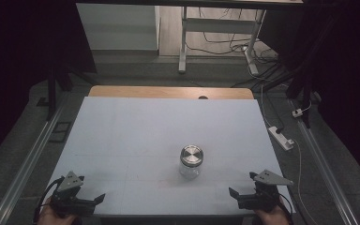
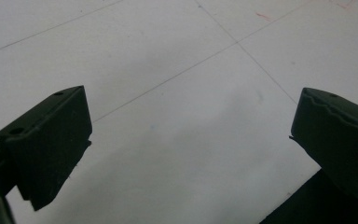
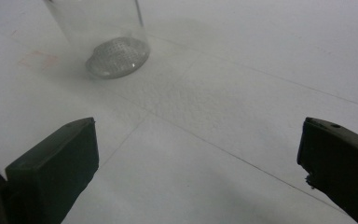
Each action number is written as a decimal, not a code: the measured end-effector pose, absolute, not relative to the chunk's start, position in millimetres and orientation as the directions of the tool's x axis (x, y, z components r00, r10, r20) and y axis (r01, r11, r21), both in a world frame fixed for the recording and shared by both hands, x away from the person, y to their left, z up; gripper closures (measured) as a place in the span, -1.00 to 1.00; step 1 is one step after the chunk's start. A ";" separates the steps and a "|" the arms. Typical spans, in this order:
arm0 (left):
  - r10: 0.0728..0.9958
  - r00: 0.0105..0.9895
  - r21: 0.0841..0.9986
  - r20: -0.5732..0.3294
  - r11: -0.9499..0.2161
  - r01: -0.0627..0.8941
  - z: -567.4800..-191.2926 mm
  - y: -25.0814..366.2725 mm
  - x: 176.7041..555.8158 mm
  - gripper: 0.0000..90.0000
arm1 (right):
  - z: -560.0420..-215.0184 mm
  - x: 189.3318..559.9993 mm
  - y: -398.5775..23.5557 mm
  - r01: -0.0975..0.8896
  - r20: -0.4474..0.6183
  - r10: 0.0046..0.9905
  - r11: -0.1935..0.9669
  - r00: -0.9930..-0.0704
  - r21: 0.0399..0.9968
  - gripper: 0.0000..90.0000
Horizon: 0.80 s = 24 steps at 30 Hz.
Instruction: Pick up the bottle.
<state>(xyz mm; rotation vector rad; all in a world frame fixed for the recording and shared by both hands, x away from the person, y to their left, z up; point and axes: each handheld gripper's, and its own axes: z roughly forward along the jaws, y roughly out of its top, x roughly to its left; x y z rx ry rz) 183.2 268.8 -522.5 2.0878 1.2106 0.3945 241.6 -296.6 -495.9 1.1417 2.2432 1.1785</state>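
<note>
One jar: clear glass jar (image 1: 190, 161) with a metal lid (image 1: 191, 154), upright on the white table (image 1: 122, 140), toward its near edge and right of its middle.
Lid: on the jar; whether screwed tight cannot be told.
Right gripper (image 1: 246, 187): near and to the right of the jar, apart from it, jaws wide apart, nothing between them.
Left gripper (image 1: 82, 194): well apart from the jar, at the near left corner, jaws wide apart and empty.
Progress: judged not begun; jar untouched, reach, grasp and any lid work all left.
Hard to see: in the right gripper view the jar (image 3: 107, 37) is cut off above its base; contents unclear.
</note>
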 end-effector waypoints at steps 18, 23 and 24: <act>0.826 0.550 0.696 -0.126 -0.322 0.642 -522.5 271.6 182.9 -1.00 | -496.6 244.0 -294.8 0.506 0.058 0.781 0.344 -0.622 0.791 -1.00; 0.824 0.552 0.698 -0.127 -0.321 0.640 -522.6 271.4 182.8 -1.00 | -496.5 243.7 -294.1 0.501 0.054 0.775 0.351 -0.629 0.791 -1.00; 0.824 0.552 0.696 -0.129 -0.321 0.642 -522.4 271.7 182.8 -1.00 | -496.4 243.5 -293.8 0.499 0.052 0.774 0.354 -0.632 0.791 -1.00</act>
